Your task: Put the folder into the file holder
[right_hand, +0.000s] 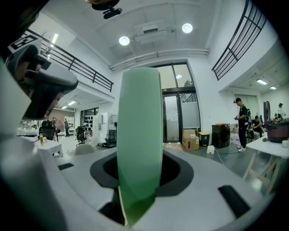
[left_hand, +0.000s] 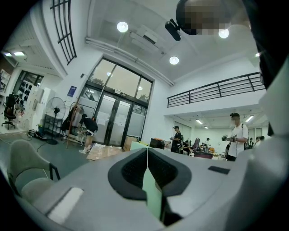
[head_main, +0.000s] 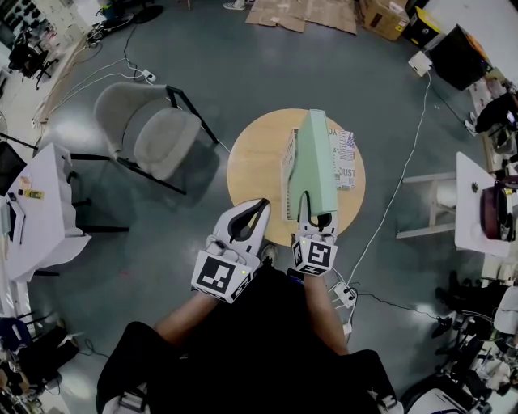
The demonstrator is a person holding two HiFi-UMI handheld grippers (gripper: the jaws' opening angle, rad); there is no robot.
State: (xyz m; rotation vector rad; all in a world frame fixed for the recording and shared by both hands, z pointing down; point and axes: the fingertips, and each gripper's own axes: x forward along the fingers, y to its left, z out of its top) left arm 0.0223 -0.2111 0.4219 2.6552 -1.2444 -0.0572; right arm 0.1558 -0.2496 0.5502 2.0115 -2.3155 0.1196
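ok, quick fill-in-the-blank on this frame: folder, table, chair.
1. The folder is ___ in colour.
2. It is clamped in the ___ hand-held gripper.
3. The table top is ___ in shape.
4. In the head view the chair stands to the table's ___.
Missing words: green; right; round; left.

I stand on a grey floor point(head_main: 243, 73) at a round wooden worktop point(head_main: 255, 170). A grey chair point(head_main: 150, 133) sits to its left, white tables point(head_main: 48, 202) at both sides, flattened cardboard point(head_main: 307, 14) far off. White walls hold tall glass doors point(left_hand: 117, 119) and a railed balcony point(left_hand: 216, 90); round ceiling lights point(left_hand: 122, 27) shine above
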